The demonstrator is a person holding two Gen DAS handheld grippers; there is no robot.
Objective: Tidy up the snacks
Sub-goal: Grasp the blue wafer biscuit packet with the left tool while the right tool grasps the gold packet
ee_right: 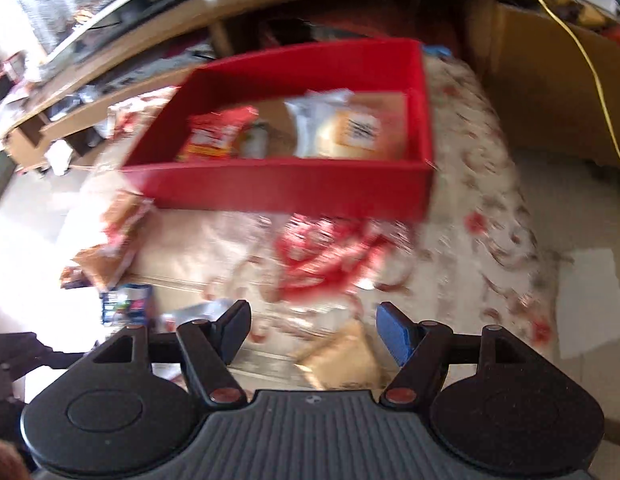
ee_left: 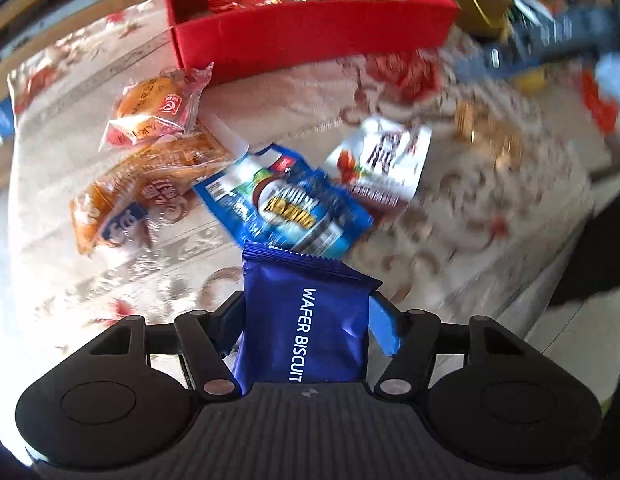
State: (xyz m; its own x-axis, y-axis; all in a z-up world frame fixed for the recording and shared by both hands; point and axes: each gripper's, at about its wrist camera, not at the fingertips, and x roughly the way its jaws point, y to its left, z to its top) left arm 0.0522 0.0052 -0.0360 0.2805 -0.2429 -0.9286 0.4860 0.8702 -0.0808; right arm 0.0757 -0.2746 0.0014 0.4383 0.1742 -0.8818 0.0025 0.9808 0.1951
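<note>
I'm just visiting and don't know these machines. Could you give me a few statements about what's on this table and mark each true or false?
1. The left gripper holds a dark blue foil packet printed WAFER BISCUIT. True.
2. The right gripper is clamped on a red packet. False: its jaws are apart with nothing between them.
3. The red cardboard box already has snacks inside. True.
4. The orange-wrapped round cake packet lies inside that box. False: it lies on the flowered tablecloth, outside the box.
5. A blue and white snack bag lies on the cloth ahead of the left gripper. True.
</note>
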